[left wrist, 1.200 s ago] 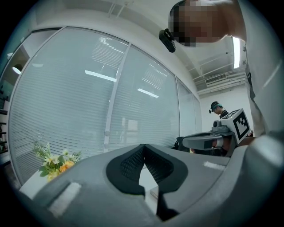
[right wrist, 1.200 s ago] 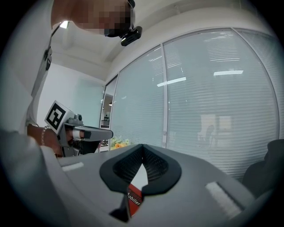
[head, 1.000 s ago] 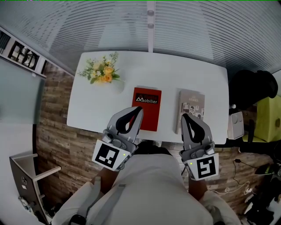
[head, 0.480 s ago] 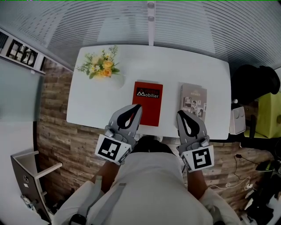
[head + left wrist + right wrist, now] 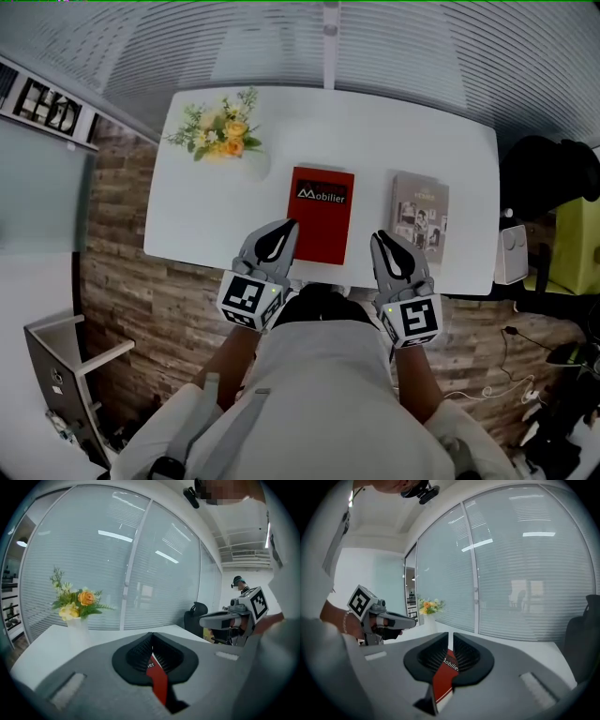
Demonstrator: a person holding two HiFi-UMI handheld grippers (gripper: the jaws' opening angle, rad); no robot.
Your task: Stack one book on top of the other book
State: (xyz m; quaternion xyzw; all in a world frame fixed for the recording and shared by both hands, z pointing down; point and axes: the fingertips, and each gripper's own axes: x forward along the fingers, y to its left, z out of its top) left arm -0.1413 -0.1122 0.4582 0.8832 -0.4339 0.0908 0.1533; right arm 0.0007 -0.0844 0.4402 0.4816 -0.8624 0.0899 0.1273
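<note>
- Two books are laid flat on the white desk [image 5: 202, 225]: the red book [image 5: 322, 216] at its middle, and the grey book [image 5: 419, 218] apart to the red book's right.
- Since a second ago, both claws have been brought lower, to the desk edge nearest the red book.
- The left claw [image 5: 284, 231] is kept pressed together, empty.
- The right claw [image 5: 381, 240] is being opened, with nothing pinched.

2 books lie flat on the table [image 5: 192, 220], side by side but apart. The left book [image 5: 322, 214] is near the middle, the right book [image 5: 419, 220] to its right. The vase of flowers [image 5: 223, 139] stands behind them, at the far left. A chair [image 5: 548, 178] stands right of the table.
</note>
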